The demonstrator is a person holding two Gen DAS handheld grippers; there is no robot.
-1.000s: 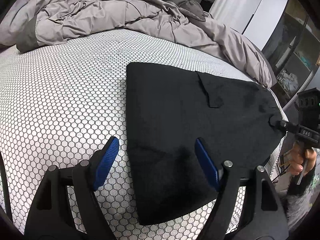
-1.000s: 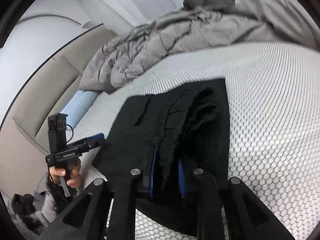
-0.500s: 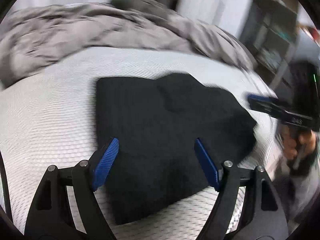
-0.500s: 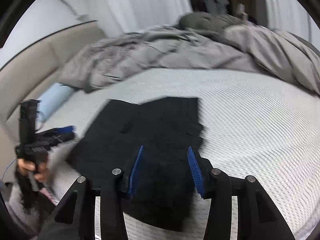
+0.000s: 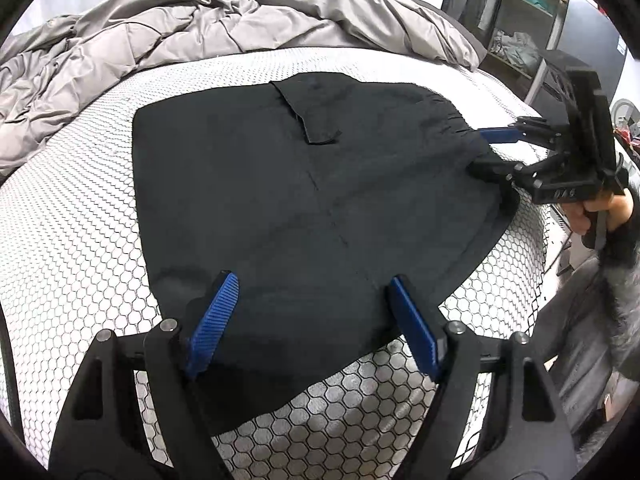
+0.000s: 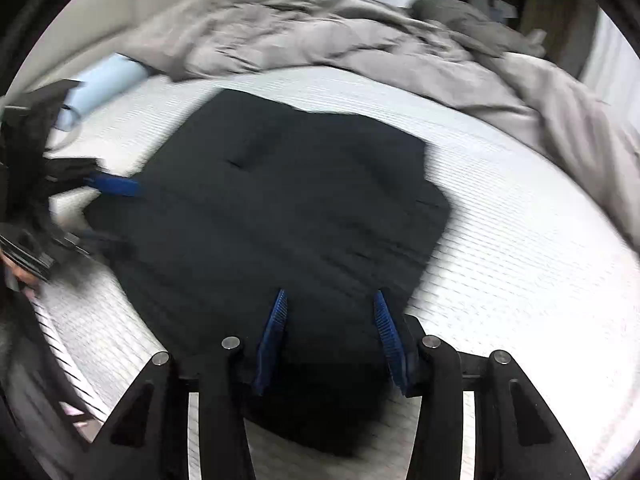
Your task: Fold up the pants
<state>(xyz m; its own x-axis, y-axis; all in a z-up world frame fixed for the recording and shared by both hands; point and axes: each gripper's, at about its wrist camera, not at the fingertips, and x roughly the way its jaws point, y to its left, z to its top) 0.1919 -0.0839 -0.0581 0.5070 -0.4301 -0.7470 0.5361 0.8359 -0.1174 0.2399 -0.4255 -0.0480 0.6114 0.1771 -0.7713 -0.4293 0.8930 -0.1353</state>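
The black pants lie folded flat on the white honeycomb-patterned mattress, with a pocket flap on top. My left gripper is open and empty, just above the pants' near edge. My right gripper is open and empty over its own end of the pants. In the left wrist view the right gripper sits open at the pants' far right edge. In the right wrist view the left gripper shows blurred at the left edge.
A rumpled grey duvet is heaped along the far side of the bed, also in the right wrist view. A light blue pillow lies at the headboard. Shelving stands beyond the bed's right edge.
My right gripper has opened and let go of the pants' bunched edge, which now lies flat. Both grippers have shifted around the pants; the left stayed open.
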